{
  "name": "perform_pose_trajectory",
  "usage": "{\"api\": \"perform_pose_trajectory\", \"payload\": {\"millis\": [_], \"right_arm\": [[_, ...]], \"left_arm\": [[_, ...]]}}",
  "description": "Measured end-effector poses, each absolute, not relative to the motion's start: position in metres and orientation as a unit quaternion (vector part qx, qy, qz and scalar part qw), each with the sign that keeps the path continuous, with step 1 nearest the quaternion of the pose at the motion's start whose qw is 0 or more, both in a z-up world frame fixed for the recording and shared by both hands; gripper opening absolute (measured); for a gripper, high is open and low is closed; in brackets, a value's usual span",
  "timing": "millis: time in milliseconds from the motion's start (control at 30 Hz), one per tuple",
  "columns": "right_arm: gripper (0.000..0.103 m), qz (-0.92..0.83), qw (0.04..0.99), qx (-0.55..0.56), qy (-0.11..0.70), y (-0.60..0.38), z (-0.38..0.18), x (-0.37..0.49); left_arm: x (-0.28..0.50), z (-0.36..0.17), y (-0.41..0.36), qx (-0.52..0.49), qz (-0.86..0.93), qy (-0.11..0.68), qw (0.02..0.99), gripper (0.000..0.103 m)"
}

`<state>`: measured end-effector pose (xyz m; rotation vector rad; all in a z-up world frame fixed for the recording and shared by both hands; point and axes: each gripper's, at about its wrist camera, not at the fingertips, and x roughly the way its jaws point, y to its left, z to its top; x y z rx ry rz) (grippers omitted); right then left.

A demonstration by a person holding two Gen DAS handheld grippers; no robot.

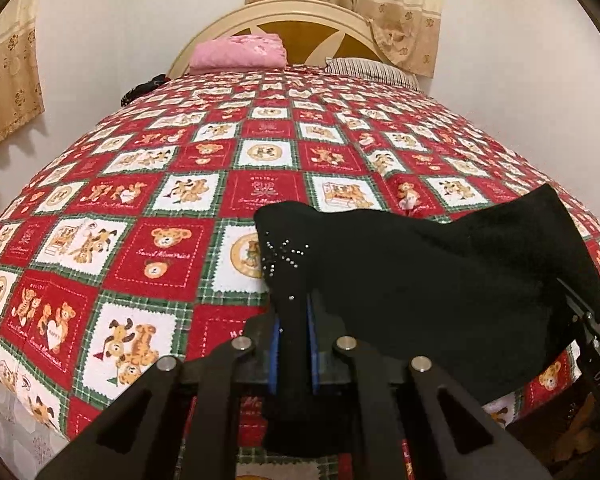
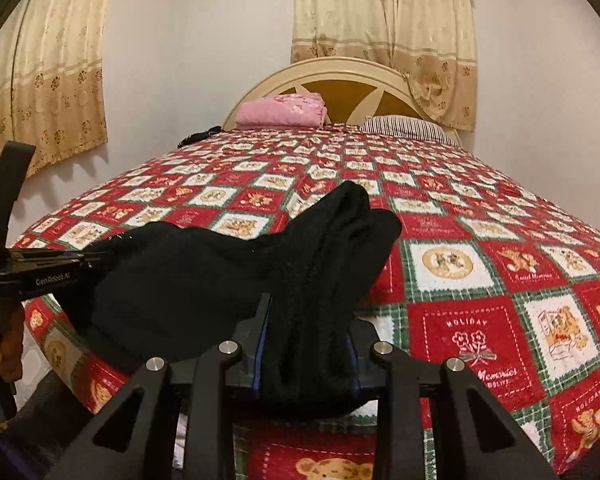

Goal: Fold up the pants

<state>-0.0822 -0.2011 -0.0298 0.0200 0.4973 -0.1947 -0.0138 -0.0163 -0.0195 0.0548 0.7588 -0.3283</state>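
Black pants with small rhinestone studs hang stretched between my two grippers above the near edge of the bed. My left gripper is shut on one end of the pants, cloth pinched between its blue pads. My right gripper is shut on a thick bunched part of the pants. In the right wrist view the left gripper shows at the left, clamped on the pants. In the left wrist view the right gripper's body shows at the right edge.
The bed has a red, white and green teddy-bear quilt. A pink folded blanket and a striped pillow lie at the cream headboard. A dark item lies at the far left edge. Curtains hang on the wall.
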Motion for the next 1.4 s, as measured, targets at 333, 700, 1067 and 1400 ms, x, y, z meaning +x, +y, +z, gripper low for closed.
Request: {"api": "perform_pose_trajectory", "payload": {"millis": [333, 700, 1067, 1400], "right_arm": [[0.031, -0.084, 0.968, -0.003, 0.237, -0.180, -0.019, -0.079], [0.031, -0.070, 0.972, 0.005, 0.226, -0.168, -0.007, -0.065], [0.031, -0.037, 0.975, -0.016, 0.216, -0.140, 0.007, -0.035], [0.031, 0.006, 0.977, -0.047, 0.210, -0.106, 0.020, 0.011]], "left_arm": [[-0.009, -0.011, -0.001, 0.016, -0.152, 0.359, 0.921, 0.012], [-0.001, -0.005, 0.022, 0.009, -0.131, 0.349, 0.928, 0.012], [0.016, 0.002, 0.055, -0.003, -0.095, 0.336, 0.937, 0.012], [0.039, 0.011, 0.097, -0.017, -0.050, 0.321, 0.945, 0.012]]}}
